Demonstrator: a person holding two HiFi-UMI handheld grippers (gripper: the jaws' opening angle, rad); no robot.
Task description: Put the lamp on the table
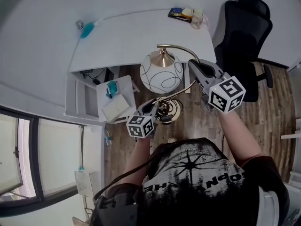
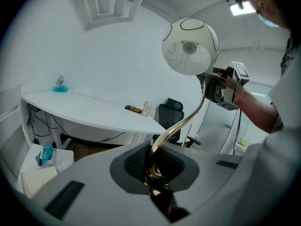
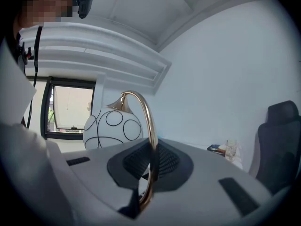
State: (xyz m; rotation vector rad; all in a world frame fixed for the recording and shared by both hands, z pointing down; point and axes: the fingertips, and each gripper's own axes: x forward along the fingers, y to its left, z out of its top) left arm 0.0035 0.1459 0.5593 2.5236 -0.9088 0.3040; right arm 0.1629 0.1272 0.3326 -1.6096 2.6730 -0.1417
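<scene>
1. Head view, nearest me: the left gripper [image 1: 150, 107] is on my side of the table [image 1: 141, 32]. Its jaws are clamped on the lamp [image 1: 162, 72] low down, where the gold stem coils into the base.
2. The left gripper view agrees. The stem rises straight out from between the closed jaws, and the shade hangs high above, with the table well beyond it.
3. A little closer to the table, the right gripper [image 1: 200, 69] has its jaws pinched narrow on the upper stem. In the right gripper view the gold arch runs from between the jaws up to the shade.
4. The lamp is carried in the air by both grippers, over the wood floor. The shade is just at the table's near edge, and the base is short of it and touching nothing.
5. My read on progress: the lamp is picked up and brought to the table. What's left is to carry it over the top, set the base down on a bare patch and let go with both grippers.
6. At the table's far corner stand a glass [image 1: 197, 19] and some small flat items. A chair [image 1: 244, 27] is beside that end.
7. Writing: I see no brand on the lamp. The gripper cubes carry only square markers. The print on the person's shirt is too warped for me to read.
</scene>
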